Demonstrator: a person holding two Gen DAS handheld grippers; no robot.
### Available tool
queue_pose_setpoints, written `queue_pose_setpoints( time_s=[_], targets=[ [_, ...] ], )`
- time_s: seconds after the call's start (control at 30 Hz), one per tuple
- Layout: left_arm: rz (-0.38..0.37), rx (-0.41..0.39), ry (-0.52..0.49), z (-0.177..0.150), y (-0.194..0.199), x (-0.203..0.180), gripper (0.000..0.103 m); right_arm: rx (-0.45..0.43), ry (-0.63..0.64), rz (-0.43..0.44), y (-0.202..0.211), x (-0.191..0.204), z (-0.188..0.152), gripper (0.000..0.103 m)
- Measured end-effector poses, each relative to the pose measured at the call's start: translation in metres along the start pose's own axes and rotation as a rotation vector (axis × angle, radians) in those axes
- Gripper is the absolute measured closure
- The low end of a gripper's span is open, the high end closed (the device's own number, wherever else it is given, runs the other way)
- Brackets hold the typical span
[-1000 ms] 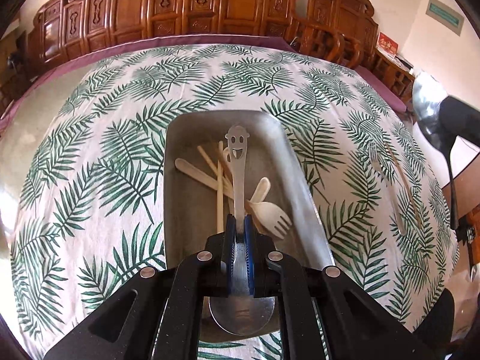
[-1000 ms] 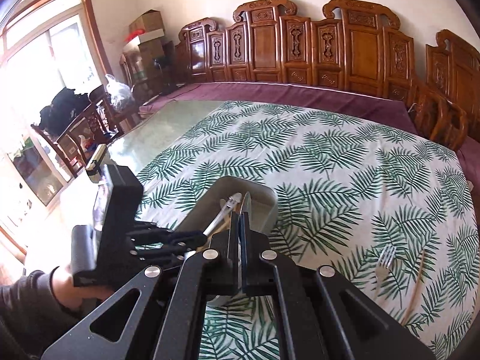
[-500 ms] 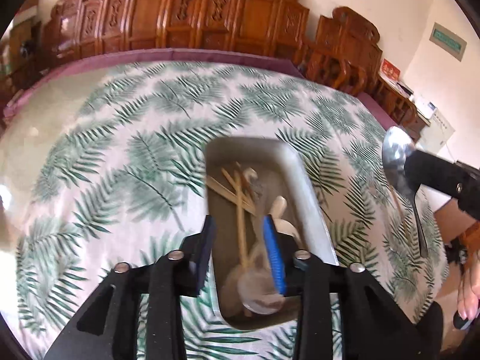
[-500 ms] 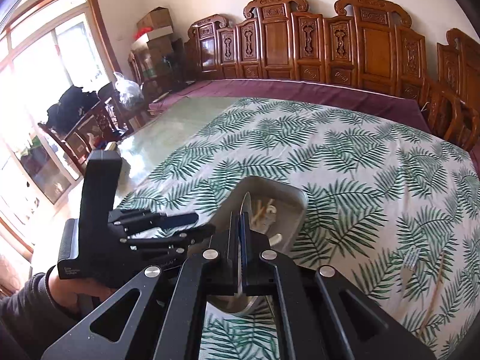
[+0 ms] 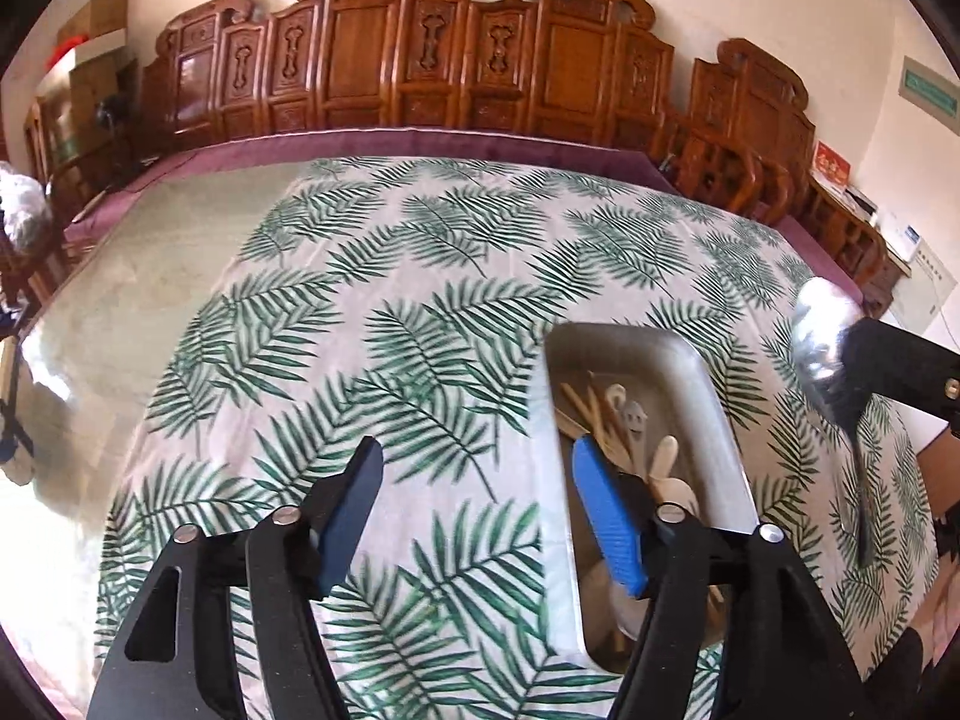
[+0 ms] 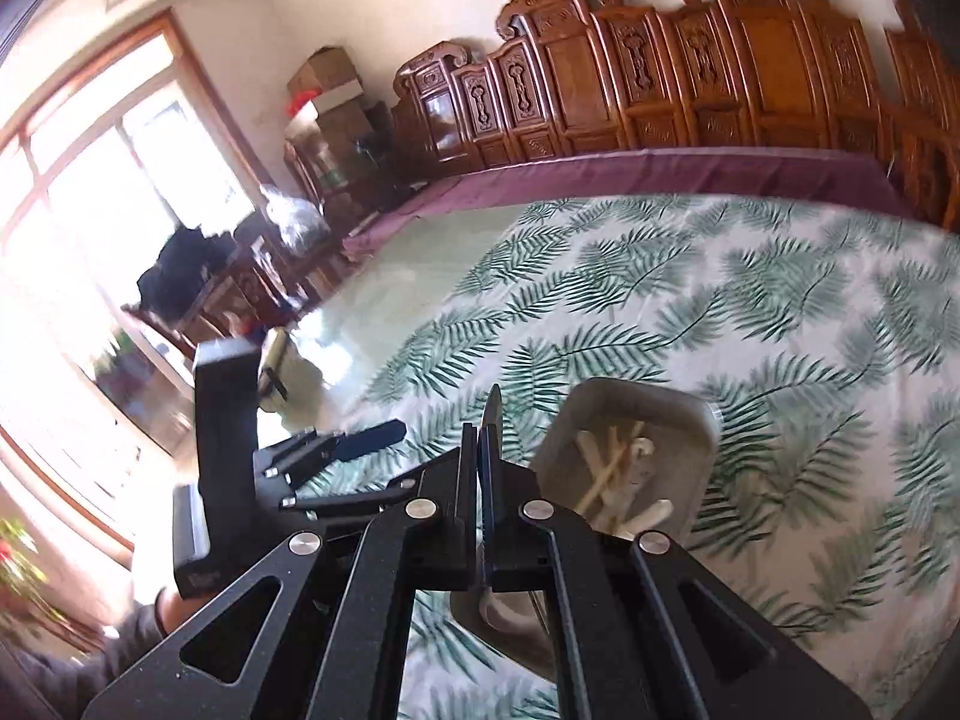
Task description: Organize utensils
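Observation:
A grey metal tray (image 5: 708,396) on the palm-leaf tablecloth holds several wooden utensils (image 5: 594,414) and a metal smiley-handled spoon (image 5: 633,420). My left gripper (image 5: 474,468) is open and empty, just left of the tray above the cloth. My right gripper (image 6: 483,438) is shut on a metal spoon (image 6: 492,408), seen edge-on between its fingers. That spoon's bowl (image 5: 819,330) shows at the right of the left wrist view, held above the table. The tray also shows in the right wrist view (image 6: 702,420), just right of the held spoon.
The tablecloth (image 5: 420,312) covers most of a glass-topped table, with bare glass (image 5: 120,276) at the left. Carved wooden chairs (image 5: 420,60) line the far edge. The left gripper's body (image 6: 228,420) is at the left in the right wrist view.
My left gripper opened, dropped the smiley spoon into the tray and swung left off it. My right gripper moved with its spoon toward the tray.

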State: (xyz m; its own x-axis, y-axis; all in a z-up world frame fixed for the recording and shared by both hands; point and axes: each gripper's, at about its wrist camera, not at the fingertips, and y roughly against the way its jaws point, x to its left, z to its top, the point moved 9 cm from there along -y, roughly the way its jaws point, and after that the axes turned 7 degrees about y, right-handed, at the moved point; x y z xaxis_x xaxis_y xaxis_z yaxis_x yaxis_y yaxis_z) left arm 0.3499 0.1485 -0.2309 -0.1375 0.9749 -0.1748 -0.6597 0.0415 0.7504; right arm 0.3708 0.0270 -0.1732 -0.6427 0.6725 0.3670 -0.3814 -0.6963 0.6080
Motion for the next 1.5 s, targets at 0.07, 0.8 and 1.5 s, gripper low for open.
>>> queue_pose_setpoints(
  time_s=[0.07, 0.8, 1.5],
  targets=[
    [0.005, -0.001, 0.012, 0.002, 0.0, 0.006, 0.038, -0.001, -0.033, -0.006, -0.011, -0.008, 0.001, 0.101],
    [-0.015, -0.019, 0.03, 0.006, 0.002, 0.009, 0.038, 0.122, -0.099, -0.105, -0.078, -0.077, -0.038, 0.101],
    [-0.086, -0.026, -0.069, -0.004, 0.02, -0.048, 0.038, 0.084, 0.115, -0.268, 0.027, -0.086, -0.051, 0.096]
  ],
)
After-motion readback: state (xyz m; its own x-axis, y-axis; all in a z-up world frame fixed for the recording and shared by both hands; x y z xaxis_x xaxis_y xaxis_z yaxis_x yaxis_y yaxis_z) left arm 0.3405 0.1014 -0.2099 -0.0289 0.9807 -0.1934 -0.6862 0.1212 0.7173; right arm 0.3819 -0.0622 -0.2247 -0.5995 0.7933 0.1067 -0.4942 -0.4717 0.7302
